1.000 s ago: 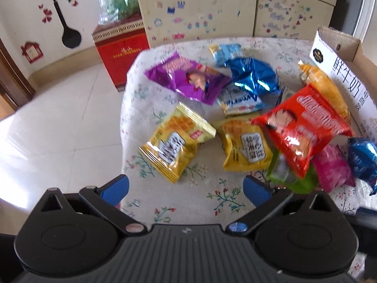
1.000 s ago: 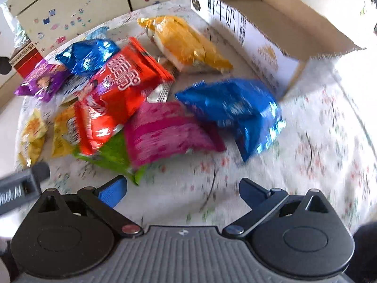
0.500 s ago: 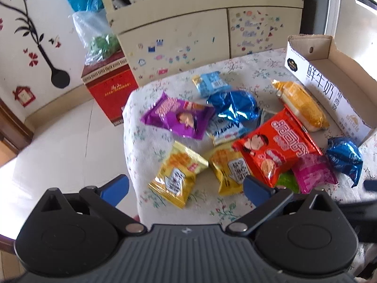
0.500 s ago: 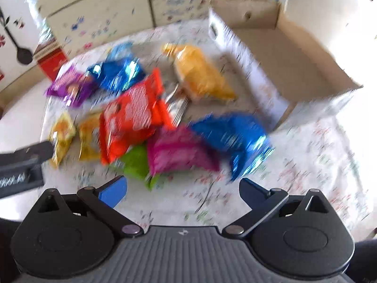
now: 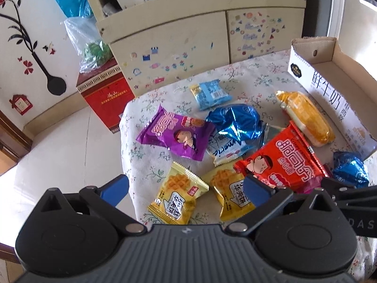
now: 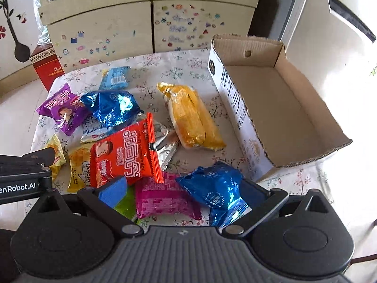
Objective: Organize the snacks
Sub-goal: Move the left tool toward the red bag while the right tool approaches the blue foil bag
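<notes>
Nearest us, our right claw (image 6: pixel 182 189) hangs with fingers spread wide and empty above a pink packet (image 6: pixel 165 200) and a crumpled blue foil bag (image 6: pixel 212 188). Our left claw (image 5: pixel 186 188), also spread and empty, hovers over two yellow waffle packets (image 5: pixel 179 200). Just beyond the pink packet lies a red packet (image 6: pixel 127 158), then a long orange bag (image 6: pixel 193 115). The cardboard box (image 6: pixel 271 99), open and seemingly empty, sits right of the orange bag on the flowered surface (image 6: pixel 179 70). We judge the blue foil bag the best first pick: descend straight, pinch its puffed middle gently, lift clear, then carry it into the box.
</notes>
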The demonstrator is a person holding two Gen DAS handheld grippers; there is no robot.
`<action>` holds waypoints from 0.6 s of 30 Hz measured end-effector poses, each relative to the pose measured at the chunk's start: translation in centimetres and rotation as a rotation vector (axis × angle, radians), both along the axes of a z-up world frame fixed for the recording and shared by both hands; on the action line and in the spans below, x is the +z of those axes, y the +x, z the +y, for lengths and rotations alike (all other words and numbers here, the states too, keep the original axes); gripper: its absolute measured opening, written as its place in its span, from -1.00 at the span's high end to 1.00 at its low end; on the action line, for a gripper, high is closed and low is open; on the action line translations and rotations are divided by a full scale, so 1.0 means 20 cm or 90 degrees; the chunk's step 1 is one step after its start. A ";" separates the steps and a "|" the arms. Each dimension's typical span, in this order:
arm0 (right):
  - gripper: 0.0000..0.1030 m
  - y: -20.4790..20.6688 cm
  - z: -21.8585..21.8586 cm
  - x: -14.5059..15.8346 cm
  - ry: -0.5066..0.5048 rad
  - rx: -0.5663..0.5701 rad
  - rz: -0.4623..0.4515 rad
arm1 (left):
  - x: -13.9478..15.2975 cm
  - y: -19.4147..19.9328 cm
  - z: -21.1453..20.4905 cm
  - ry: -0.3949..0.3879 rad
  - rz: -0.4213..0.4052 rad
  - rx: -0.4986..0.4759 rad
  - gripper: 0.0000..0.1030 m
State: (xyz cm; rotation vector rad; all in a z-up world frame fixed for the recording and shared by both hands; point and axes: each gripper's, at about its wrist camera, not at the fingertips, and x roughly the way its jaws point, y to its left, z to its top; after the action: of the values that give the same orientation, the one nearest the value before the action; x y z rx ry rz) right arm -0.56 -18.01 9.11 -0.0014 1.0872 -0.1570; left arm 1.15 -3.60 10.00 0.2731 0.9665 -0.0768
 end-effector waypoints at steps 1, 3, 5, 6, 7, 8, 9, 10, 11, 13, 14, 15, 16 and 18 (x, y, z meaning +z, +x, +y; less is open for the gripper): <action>-1.00 0.00 0.00 -0.01 0.003 -0.005 0.004 | -0.01 0.00 0.00 0.001 0.005 0.004 -0.99; -1.00 0.00 0.00 -0.02 0.014 -0.014 0.006 | -0.04 0.01 0.00 0.001 0.012 0.009 -0.99; -1.00 0.01 0.00 -0.02 0.007 -0.017 -0.001 | -0.05 0.02 0.00 -0.007 0.020 0.010 -0.99; -1.00 0.01 0.00 -0.02 -0.001 -0.015 -0.004 | -0.05 0.02 0.00 -0.011 0.020 0.010 -0.99; -1.00 0.01 0.01 -0.02 -0.009 -0.014 -0.008 | -0.06 0.02 0.00 -0.011 0.019 0.011 -0.99; -1.00 0.01 0.01 -0.03 -0.011 -0.012 -0.009 | -0.06 0.02 -0.01 -0.008 0.018 0.012 -0.99; -1.00 0.01 0.01 -0.03 -0.008 -0.011 -0.007 | -0.07 0.02 -0.01 -0.003 0.017 0.012 -0.99; -1.00 0.02 0.01 -0.03 -0.004 -0.011 -0.004 | -0.07 0.02 -0.01 0.000 0.017 0.011 -0.99; -1.00 0.02 0.01 -0.03 -0.001 -0.012 -0.002 | -0.07 0.02 -0.01 0.001 0.017 0.010 -0.99; -1.00 0.02 0.02 -0.04 -0.001 -0.010 0.001 | -0.08 0.02 -0.01 -0.001 0.020 0.009 -0.99; -1.00 0.02 0.02 -0.04 -0.004 -0.009 0.001 | -0.08 0.02 -0.01 -0.001 0.022 0.010 -0.99; -1.00 0.02 0.02 -0.04 -0.007 -0.008 0.001 | -0.08 0.02 -0.01 -0.001 0.025 0.011 -0.99; -1.00 0.02 0.02 -0.04 -0.008 -0.008 0.002 | -0.09 0.03 -0.01 -0.001 0.027 0.012 -0.99; -1.00 0.03 0.02 -0.05 -0.008 -0.009 0.002 | -0.09 0.03 -0.01 -0.002 0.029 0.014 -0.99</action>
State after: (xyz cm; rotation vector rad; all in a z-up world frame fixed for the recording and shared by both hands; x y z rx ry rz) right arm -0.04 -17.56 8.20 -0.0048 1.0893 -0.1758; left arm 1.75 -3.74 8.23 0.2594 1.0143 -0.0648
